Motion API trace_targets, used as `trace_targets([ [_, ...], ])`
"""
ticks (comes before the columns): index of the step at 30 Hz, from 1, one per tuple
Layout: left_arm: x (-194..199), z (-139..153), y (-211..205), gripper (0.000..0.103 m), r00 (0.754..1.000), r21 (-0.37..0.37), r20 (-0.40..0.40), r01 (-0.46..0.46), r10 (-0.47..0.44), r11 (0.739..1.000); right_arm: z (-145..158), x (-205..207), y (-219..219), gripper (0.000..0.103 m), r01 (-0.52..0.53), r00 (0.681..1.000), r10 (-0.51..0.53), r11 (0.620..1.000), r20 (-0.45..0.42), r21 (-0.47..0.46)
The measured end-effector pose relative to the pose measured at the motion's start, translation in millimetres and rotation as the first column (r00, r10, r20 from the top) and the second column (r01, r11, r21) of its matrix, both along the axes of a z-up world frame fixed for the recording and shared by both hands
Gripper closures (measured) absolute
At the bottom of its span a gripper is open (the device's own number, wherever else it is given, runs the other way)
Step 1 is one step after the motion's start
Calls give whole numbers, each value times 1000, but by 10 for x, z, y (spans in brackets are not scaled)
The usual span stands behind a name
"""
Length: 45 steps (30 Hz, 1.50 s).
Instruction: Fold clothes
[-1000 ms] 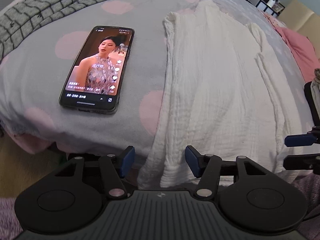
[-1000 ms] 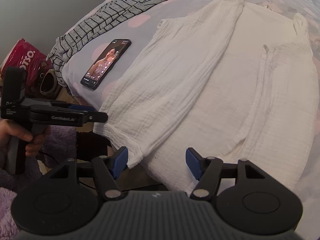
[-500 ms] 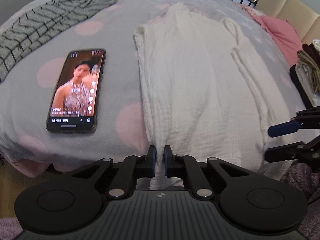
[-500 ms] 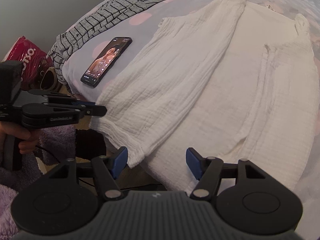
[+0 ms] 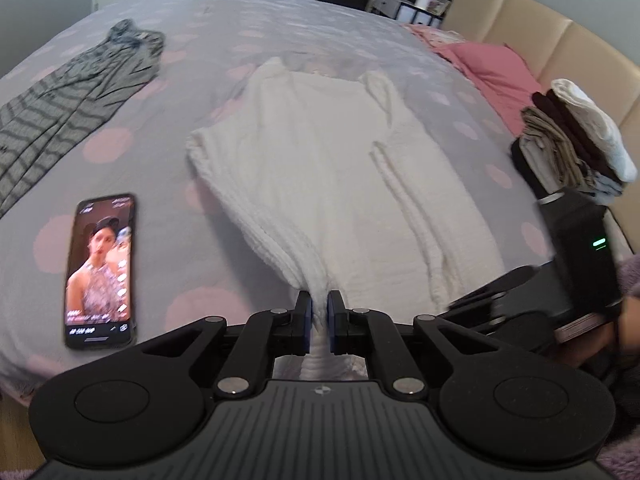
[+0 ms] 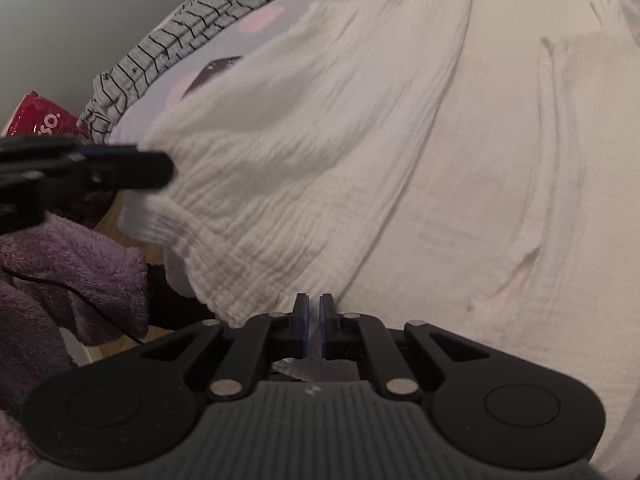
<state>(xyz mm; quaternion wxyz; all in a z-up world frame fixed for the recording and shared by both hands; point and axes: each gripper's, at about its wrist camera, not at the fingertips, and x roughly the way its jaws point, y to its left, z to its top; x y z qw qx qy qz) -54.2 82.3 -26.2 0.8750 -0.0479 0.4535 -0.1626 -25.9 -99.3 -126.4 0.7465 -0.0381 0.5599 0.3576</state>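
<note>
Fabric bunches between the left hand-held gripper (image 5: 318, 322), clamped on the white garment's (image 5: 332, 184) near hem; the right hand-held gripper (image 6: 314, 326) has pinched the hem too. Beyond, the garment lies spread across the bed (image 5: 248, 28), phone (image 5: 102, 270) beside it.

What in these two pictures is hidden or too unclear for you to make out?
- Phone, right wrist view: mostly covered by the lifted white garment.
- Garment hem inside the right tool: hidden by its own black frame, so its grip is unclear.
- Phone screen text, left wrist view: blurred.
- Right tool tip, left wrist view: motion-blurred.
- Red bag lettering: cut off by the edge.
</note>
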Motion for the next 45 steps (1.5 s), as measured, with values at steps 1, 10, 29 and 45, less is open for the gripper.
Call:
trace_targets([
  [1,19,13,-82,97,1000,12,6,28,-28,1000,-39,-3,26,96,-7,1000,7,1000,-1,0],
  [10,127,-12,-882,97,962,153,28,264,-271,952,150,186,-317,84,94,995,-93,995,23,-38],
  [29,154,-743,-1638,90,883,305,-158,469,-442,829,365,265,-1081,73,291,945,-293,956,147,31],
  [45,-313,-635,-1268,58,867,110,-158,491,-472,864,252,-170,-627,64,68,994,-74,995,79,67],
])
